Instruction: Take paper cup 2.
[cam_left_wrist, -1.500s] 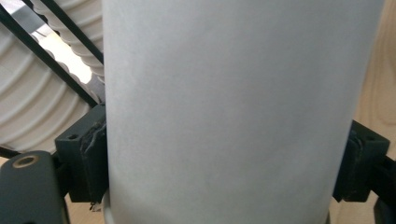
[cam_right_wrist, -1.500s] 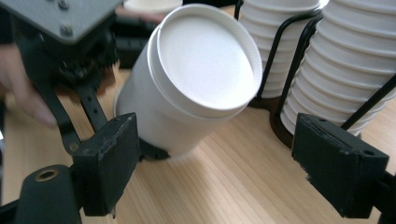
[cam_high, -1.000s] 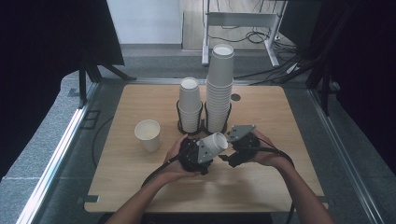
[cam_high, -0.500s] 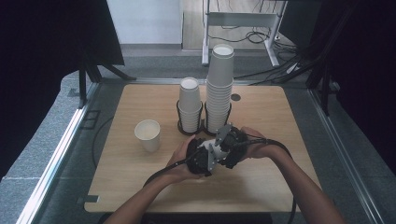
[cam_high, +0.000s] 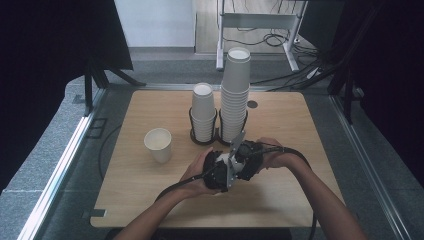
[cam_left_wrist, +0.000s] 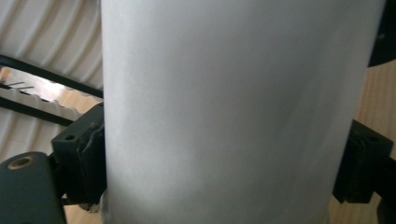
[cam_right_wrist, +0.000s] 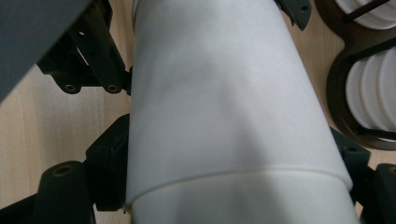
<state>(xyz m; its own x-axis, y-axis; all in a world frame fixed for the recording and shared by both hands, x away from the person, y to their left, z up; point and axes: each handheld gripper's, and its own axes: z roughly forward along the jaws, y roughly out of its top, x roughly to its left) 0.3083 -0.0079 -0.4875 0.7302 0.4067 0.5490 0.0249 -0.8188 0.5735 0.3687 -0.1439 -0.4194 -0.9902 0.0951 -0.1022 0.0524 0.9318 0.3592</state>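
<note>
A white paper cup (cam_high: 239, 158) is held above the front middle of the wooden table (cam_high: 305, 125), between both grippers. My left gripper (cam_high: 220, 172) grips it from the left, and in the left gripper view its jaws press both sides of the cup (cam_left_wrist: 233, 107). My right gripper (cam_high: 251, 161) meets it from the right. In the right gripper view its jaws flank the cup (cam_right_wrist: 219, 93), and a rim line crosses the cup low down, as if one cup sits inside another. The left gripper's fingers (cam_right_wrist: 93, 60) show at the cup's far end.
Behind the grippers two black wire holders carry a short cup stack (cam_high: 203, 112) and a tall cup stack (cam_high: 236, 92). A single upright cup (cam_high: 158, 145) stands to the left. Cables trail off the front edge.
A second ago the left gripper held the cup with the right gripper apart to its right. The right gripper has since moved left and closed onto the same cup.
</note>
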